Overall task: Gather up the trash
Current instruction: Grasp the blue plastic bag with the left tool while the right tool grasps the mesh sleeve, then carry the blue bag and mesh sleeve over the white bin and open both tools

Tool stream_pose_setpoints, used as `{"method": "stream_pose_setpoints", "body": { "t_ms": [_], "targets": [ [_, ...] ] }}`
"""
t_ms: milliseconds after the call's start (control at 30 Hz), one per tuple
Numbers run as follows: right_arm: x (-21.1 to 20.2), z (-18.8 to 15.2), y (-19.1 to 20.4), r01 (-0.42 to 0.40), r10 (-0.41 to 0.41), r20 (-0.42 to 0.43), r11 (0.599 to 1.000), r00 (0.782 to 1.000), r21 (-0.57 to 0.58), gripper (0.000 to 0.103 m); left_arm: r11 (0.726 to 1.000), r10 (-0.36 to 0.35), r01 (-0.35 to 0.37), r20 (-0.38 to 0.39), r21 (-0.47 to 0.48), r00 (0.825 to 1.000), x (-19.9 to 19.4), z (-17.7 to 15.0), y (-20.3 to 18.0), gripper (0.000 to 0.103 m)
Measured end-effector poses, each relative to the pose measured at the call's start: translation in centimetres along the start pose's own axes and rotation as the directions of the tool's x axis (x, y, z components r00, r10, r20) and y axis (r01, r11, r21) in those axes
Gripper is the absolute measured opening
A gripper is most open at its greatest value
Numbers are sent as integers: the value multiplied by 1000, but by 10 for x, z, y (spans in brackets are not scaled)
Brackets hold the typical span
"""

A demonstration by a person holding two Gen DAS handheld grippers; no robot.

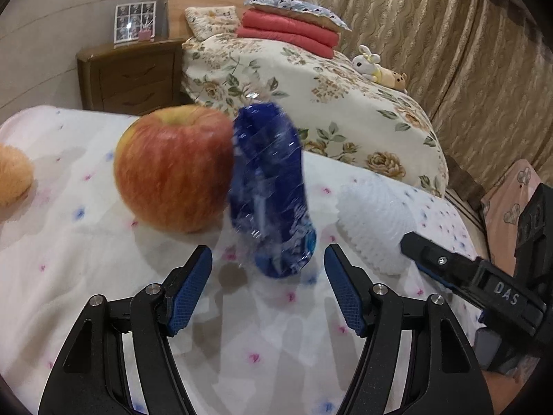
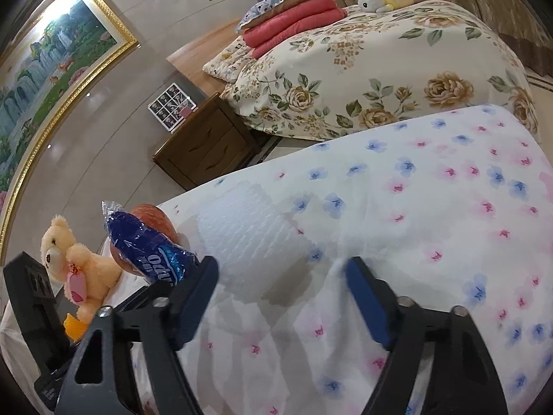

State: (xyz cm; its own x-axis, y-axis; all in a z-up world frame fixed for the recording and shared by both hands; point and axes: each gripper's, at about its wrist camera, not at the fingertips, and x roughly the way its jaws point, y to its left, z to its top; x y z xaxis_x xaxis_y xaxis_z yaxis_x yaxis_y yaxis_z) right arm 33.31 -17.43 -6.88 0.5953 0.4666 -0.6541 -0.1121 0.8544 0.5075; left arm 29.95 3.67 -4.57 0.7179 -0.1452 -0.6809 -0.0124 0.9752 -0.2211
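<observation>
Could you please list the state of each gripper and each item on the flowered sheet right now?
left gripper: open, empty, wrapper just ahead between its fingers.
right gripper: open, empty.
blue wrapper: crumpled, standing on end, blurred, beside the apple.
apple: whole, upright.
white foam net: lying on the sheet, ungrasped.
teddy bear: sitting upright.

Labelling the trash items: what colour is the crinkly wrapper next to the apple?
Dark blue wrapper with white lettering, clear at one end; sharpest in the right wrist view.
</observation>
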Motion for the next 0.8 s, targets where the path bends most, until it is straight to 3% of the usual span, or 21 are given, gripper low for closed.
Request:
{"method": "stream_pose_setpoints", "body": {
  "t_ms": [33,67,100,200,400,800],
  "targets": [
    [2,0,1,-1,1,-6,1000,1000,-2,57,1000,-8,8,-2,8,1000,1,0,-2,50],
    [4,0,2,-4,4,-14,1000,1000,-6,52,1000,-16,16,-9,13,1000,3,1,-2,35],
    [5,-1,3,-9,9,-19,1000,1000,-8,42,1000,-23,23,-20,18,1000,5,1,-3,27],
    [4,-3,5,-24,24,-22,1000,999,-19,26,999,-37,37,-18,25,999,3,0,-3,21],
    [-9,-11,3,-44,44,-1,999,999,-18,20,999,-50,50,-20,17,999,-8,-6,-2,18],
    [-53,-40,-2,-34,35,34,999,999,-25,19,997,-81,82,-58,13,995,-44,-46,-19,18]
  ]
}}
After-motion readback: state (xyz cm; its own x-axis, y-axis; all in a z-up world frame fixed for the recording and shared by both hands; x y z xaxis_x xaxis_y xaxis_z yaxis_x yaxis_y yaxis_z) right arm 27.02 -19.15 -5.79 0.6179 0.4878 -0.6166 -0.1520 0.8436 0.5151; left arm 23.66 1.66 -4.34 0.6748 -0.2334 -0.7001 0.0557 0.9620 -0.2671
